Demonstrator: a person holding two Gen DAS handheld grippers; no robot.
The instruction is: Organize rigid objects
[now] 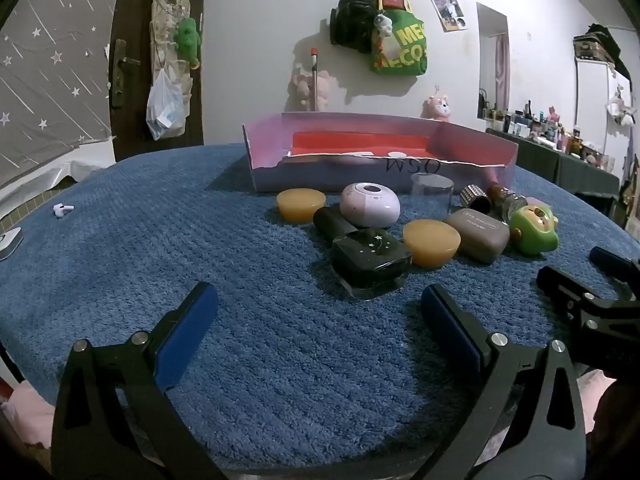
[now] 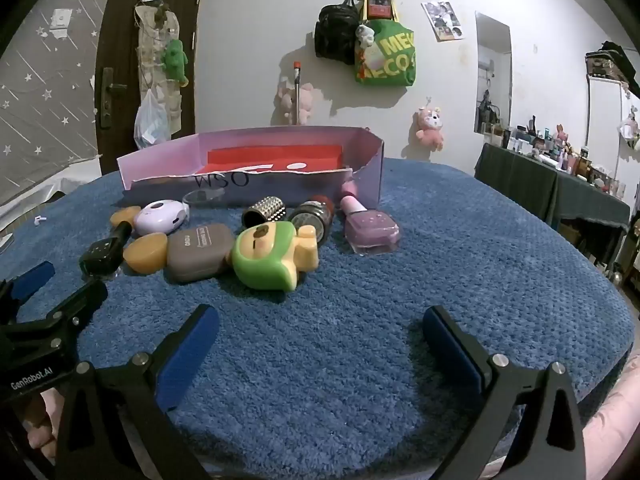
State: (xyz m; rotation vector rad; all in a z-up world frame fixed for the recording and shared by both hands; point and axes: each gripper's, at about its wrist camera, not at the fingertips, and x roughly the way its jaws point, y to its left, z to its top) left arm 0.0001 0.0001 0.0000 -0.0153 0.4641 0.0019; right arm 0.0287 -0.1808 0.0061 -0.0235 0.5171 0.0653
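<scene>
A shallow lilac cardboard box [image 1: 472, 148] with a torn front wall sits in the upper middle of the frame on the blue fluffy cloth covering the worktop [image 1: 200, 240]; inside it lies only a flat red insert [image 1: 360, 140] (whether anything smaller hides behind the front wall cannot be told). Just before the box cluster the loose things: two amber round pucks [image 1: 431, 242], a pale lilac oval case [image 1: 370, 205], a dark green star-speckled bottle [image 1: 370, 258], a grey rounded case [image 1: 478, 236] and a green-and-cream figurine [image 2: 266, 254]. A pink nail-polish bottle [image 2: 370, 228] lies at the cluster's right. Left claw [image 1: 318, 300] and right claw [image 2: 320, 320] both stand wide, empty, at lower frame.
</scene>
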